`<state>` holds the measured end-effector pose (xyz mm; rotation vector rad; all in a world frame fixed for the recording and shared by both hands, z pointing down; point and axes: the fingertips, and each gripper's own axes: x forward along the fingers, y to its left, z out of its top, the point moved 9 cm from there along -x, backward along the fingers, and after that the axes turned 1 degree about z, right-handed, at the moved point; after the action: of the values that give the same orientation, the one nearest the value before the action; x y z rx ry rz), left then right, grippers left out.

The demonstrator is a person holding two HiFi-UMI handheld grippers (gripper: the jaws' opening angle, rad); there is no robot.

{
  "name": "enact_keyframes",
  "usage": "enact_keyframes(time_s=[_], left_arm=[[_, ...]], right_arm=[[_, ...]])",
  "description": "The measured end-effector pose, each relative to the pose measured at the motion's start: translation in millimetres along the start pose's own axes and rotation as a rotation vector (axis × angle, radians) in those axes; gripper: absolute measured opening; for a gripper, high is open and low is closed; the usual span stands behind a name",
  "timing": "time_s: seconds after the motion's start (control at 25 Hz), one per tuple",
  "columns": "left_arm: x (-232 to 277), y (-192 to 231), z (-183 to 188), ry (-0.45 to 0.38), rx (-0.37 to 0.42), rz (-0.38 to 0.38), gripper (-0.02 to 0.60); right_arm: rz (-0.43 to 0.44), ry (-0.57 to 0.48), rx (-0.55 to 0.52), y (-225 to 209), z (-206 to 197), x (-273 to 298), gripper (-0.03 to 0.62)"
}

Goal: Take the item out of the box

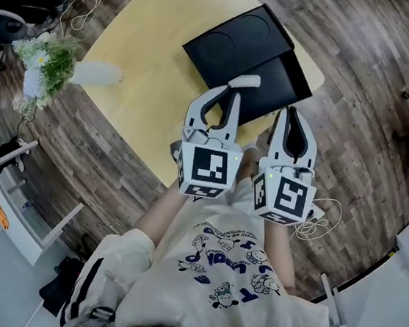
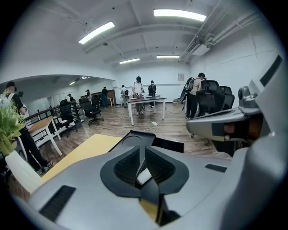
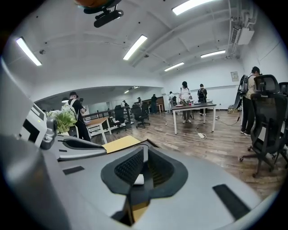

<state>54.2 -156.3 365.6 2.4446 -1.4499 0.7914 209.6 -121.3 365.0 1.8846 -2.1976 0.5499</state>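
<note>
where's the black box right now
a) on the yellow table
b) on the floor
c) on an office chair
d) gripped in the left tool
a: the head view shows the black box lying flat on the yellow table.

bright, even light falls from ceiling strip lights [image 2: 179,14] at twelve o'clock, shadows are soft, and strong fisheye bending darkens the corners while nearest surfaces blur.
</note>
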Motion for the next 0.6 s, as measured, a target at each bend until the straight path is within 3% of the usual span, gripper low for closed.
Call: enact_keyframes(time_s=[0.6], left_arm=[[50,-12,-15,0.163,0.094,-0.061,0.031]], right_arm=[[0.007,0.089,0.039,-30,-20,27,0.048]])
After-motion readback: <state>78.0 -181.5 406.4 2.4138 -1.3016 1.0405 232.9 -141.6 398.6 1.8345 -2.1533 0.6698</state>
